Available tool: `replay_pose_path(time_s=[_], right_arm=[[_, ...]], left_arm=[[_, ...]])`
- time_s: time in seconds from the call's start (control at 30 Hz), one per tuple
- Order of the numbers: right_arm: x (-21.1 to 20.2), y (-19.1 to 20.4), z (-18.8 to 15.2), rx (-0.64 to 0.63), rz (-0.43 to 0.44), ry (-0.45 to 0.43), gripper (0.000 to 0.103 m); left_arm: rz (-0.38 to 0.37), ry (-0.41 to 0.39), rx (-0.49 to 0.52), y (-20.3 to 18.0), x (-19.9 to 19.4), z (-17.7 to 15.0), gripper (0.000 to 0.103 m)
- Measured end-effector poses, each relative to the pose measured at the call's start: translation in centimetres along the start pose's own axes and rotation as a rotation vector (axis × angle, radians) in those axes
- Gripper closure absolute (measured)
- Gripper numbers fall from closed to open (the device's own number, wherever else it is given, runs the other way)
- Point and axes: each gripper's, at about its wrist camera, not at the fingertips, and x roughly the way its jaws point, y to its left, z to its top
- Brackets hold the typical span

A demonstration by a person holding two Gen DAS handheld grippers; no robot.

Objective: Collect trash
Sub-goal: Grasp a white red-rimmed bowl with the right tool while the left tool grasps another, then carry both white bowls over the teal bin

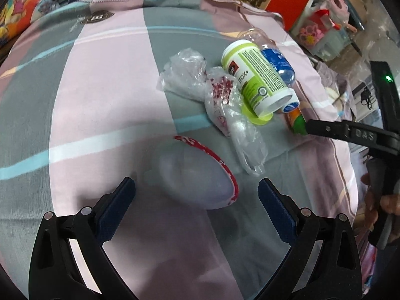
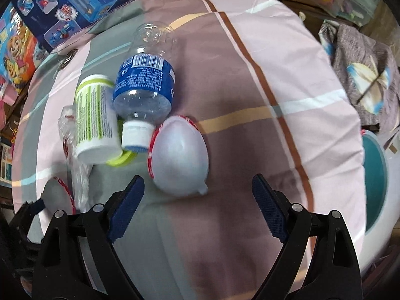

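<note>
The trash lay clustered near the bed's right edge. Both grippers, left and right, hung with jaws spread and empty, each lined up on an egg-shaped plastic shell, probably for first pickups.

The green-capped container lies mostly hidden behind the right gripper's finger; the basin is cut off by the edge.

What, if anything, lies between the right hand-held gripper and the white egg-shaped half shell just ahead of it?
Nothing visible: the right hand-held gripper is open, and only bare bedsheet separates its fingers from the half shell. The water bottle lies beyond it.
</note>
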Motion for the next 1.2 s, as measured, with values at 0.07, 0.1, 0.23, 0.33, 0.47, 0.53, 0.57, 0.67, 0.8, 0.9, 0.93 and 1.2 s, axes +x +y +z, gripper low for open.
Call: replay_pose_path(time_s=[0.07,0.1,0.23,0.33,0.47,0.53,0.57,0.67,0.8,0.9,0.93,1.2], right_arm=[[0.9,0.2,0.5,-0.004,0.011,0.010,0.025],[1.4,0.3,0.7,-0.002,0.019,0.020,0.032],[2.0,1.0,0.8,-0.034,0.015,0.009,0.053],[1.8,1.3,0.5,-0.047,0.012,0.002,0.054],[1.1,0.8,-0.3,-0.039,0.014,0.001,0.054],[0.8,0.4,-0.8,-0.039,0.005,-0.002,0.053],[0.6,0.2,-0.9,-0.037,0.003,-0.003,0.053],[0.2,-0.6,-1.6,-0.024,0.008,-0.006,0.053],[-0.7,-1.5,-2.7,-0.017,0.012,-0.019,0.053],[-1.6,-2.2,-3.2,-0.020,0.017,-0.040,0.053],[-1.7,-2.3,-3.2,-0.018,0.019,-0.044,0.053],[-4.0,-5.7,-3.6,0.042,0.031,-0.097,0.053]], left_arm=[[-0.003,0.000,0.000,0.1,0.1,0.1,0.004],[-0.003,-0.001,0.002,0.2,0.1,0.1,0.004],[0.006,-0.006,0.007,0.1,0.1,0.0,0.004],[0.027,-0.007,0.015,-0.3,0.2,-0.1,0.004],[0.046,-0.008,0.008,-0.7,0.4,0.0,0.004],[0.059,-0.007,0.010,-0.9,0.6,0.0,0.005],[0.068,-0.006,0.016,-1.0,0.6,0.0,0.006],[0.167,-0.018,0.057,-1.8,0.8,-0.3,0.024],[0.183,-0.032,0.025,-1.3,0.5,0.0,0.038],[0.153,-0.034,-0.023,-0.3,-0.2,0.2,0.038],[0.146,-0.035,-0.029,-0.2,-0.4,0.2,0.038],[0.057,-0.079,0.021,-3.2,-2.8,1.5,0.038]])
